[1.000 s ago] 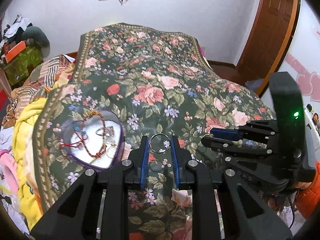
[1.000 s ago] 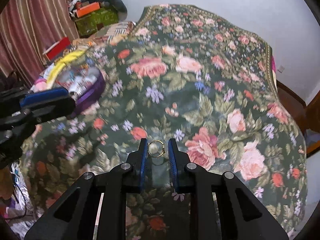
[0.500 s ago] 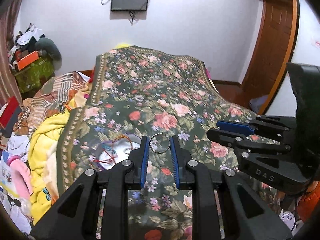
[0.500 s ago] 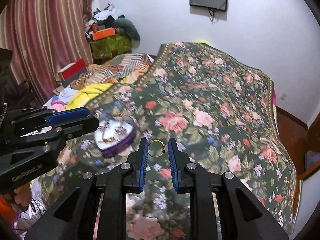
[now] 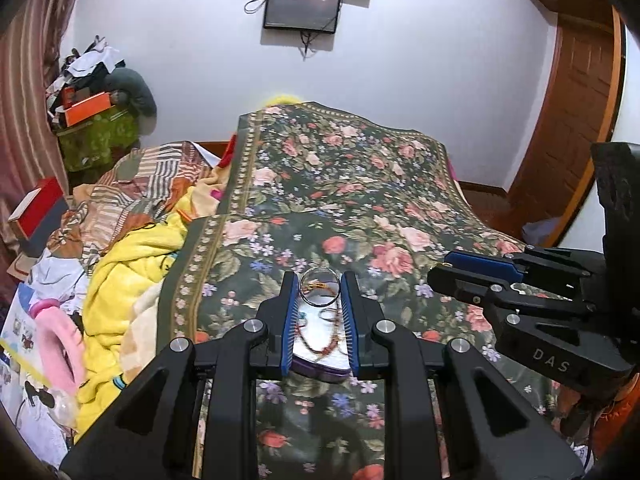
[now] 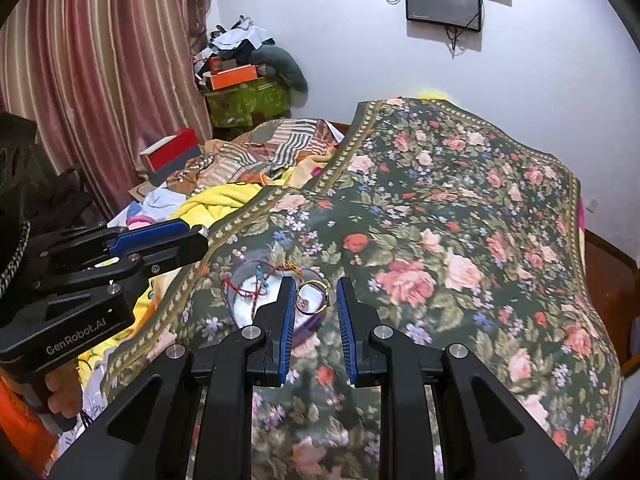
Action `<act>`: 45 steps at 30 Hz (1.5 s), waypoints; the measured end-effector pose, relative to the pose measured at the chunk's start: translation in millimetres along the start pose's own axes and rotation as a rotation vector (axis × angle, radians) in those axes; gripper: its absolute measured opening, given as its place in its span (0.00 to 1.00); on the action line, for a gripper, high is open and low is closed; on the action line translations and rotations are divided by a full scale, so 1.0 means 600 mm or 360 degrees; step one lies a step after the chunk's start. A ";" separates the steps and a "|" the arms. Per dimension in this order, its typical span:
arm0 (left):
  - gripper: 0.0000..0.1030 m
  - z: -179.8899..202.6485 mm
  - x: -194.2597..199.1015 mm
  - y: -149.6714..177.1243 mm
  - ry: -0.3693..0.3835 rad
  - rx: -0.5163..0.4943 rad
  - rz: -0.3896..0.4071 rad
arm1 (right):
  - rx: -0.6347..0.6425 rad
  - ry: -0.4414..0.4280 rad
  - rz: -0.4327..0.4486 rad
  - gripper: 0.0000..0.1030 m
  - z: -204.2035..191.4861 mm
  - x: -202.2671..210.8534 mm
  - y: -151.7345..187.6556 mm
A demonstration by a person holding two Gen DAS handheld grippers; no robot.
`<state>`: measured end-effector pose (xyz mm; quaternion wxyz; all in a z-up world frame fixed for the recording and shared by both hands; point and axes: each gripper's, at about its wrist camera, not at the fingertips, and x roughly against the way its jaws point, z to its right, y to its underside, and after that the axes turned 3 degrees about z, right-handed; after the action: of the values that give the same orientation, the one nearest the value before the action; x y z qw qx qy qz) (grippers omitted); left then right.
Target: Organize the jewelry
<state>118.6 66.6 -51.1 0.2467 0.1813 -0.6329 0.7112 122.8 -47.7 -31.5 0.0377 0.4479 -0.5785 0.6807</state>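
Note:
My left gripper [image 5: 320,292] is shut on a thin silver ring [image 5: 319,306], held upright between the blue pads. Just beneath it, a purple heart-shaped box [image 5: 316,374] rests on the floral bedspread [image 5: 360,200], with red cord bracelets [image 5: 320,346] on its mirrored inside. My right gripper [image 6: 314,300] is shut on a smaller gold ring [image 6: 327,298], which hangs over the right side of the same box [image 6: 248,308]. Each gripper shows in the other's view: the right gripper [image 5: 440,270] to the right, the left gripper [image 6: 202,238] to the left.
Left of the bedspread lie a yellow blanket [image 5: 120,280], striped cloth [image 5: 152,176] and a red box [image 5: 36,208]. A striped curtain [image 6: 100,60] hangs at the left. A screen [image 5: 302,8] is on the far wall. A wooden door [image 5: 572,120] stands at the right.
Both grippers have risen and tilted up, each carrying its ring. They have come over the heart-shaped box, which now lies under their fingertips instead of off to the left.

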 end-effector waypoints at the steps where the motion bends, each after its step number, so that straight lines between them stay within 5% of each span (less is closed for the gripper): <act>1: 0.20 -0.004 -0.002 0.001 -0.0005 0.0004 -0.0001 | -0.0003 -0.0010 -0.0001 0.18 -0.001 -0.003 -0.001; 29: 0.19 -0.038 -0.105 0.039 0.0112 0.0048 -0.0241 | 0.0056 -0.0141 -0.0288 0.18 -0.033 -0.124 0.051; 45: 0.20 -0.048 -0.025 0.005 0.0006 0.0064 -0.0077 | 0.0013 -0.0105 -0.0188 0.18 -0.035 -0.064 0.024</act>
<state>130.3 93.2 -65.9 0.2614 0.2000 -0.6134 0.7179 125.6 -16.9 -66.1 0.0567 0.5036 -0.5492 0.6644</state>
